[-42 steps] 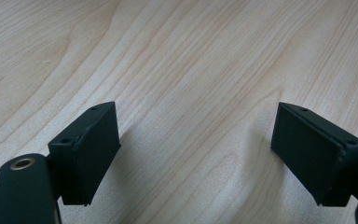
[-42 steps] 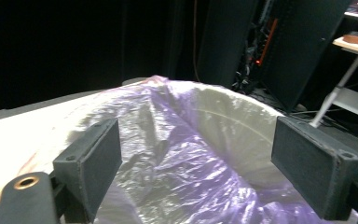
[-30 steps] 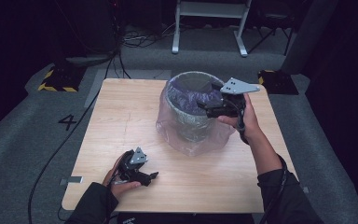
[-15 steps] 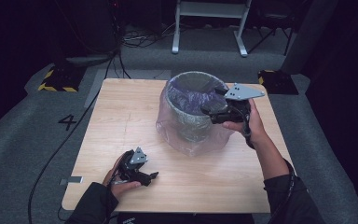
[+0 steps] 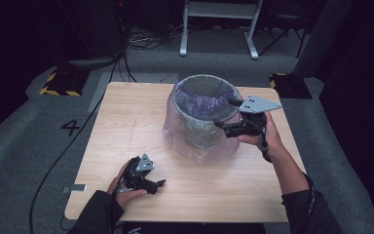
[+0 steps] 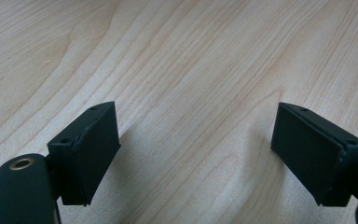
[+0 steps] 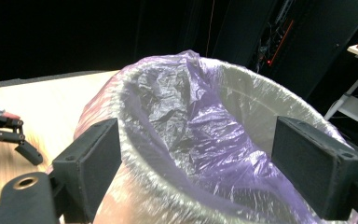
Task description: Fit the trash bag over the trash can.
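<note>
A grey round bin (image 5: pixel 199 131) stands on the wooden table (image 5: pixel 131 117), right of the middle. A thin purple plastic bag (image 5: pixel 205 100) lines it and drapes loosely over its outside. My right gripper (image 5: pixel 224 113) hovers at the bin's right rim, open, its jaws pointing left across the rim. In the right gripper view its jaws stand wide apart (image 7: pixel 200 172), with the bag-covered rim (image 7: pixel 177 154) just beyond them and nothing pinched. My left gripper (image 5: pixel 155 186) rests low over the table's front left, open (image 6: pixel 196 149), with bare wood between its pads.
The left hand's gripper (image 7: pixel 9 133) shows far off at the left edge of the right gripper view. Behind the table stands a white metal frame (image 5: pixel 219 24). A cable (image 5: pixel 73 131) runs over the grey floor at left. A black and yellow block (image 5: pixel 61 83) lies at the back left.
My right gripper has slid a little toward the person along the bin's right rim and slightly down. The left gripper and the bin have kept still.
</note>
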Available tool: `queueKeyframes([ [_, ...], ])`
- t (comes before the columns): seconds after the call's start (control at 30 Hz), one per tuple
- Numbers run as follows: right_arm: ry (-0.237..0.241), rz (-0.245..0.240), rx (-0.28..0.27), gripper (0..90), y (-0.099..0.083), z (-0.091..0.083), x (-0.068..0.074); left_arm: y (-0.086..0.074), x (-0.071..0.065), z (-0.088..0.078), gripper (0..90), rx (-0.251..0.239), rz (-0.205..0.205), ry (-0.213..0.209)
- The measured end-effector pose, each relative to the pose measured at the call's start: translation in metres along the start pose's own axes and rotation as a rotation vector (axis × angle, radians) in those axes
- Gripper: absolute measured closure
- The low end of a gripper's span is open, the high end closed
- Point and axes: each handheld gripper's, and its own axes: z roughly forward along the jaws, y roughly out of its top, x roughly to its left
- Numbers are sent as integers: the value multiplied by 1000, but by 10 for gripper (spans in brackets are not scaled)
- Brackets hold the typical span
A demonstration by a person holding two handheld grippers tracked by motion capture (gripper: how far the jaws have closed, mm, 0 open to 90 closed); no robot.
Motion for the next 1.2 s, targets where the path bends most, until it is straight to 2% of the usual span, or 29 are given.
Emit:
queueKeyframes([
  [0.33, -8, -30, 18, 156, -9, -11, 6, 0, 0, 0, 146, 0, 0, -2],
  [0.43, -2, -33, 19, 157, -11, -14, 8, 0, 0, 0, 147, 1, 0, -1],
  [0.5, 20, -31, 19, 157, -13, -17, 10, 0, 0, 0, 146, 1, 0, -1],
  [0.97, 42, -50, 38, 156, -28, -26, 20, 0, 0, 0, 146, 1, 0, -1],
  [1.2, 34, -54, 56, 156, -37, -31, 20, 0, 0, 0, 146, 0, 0, -2],
])
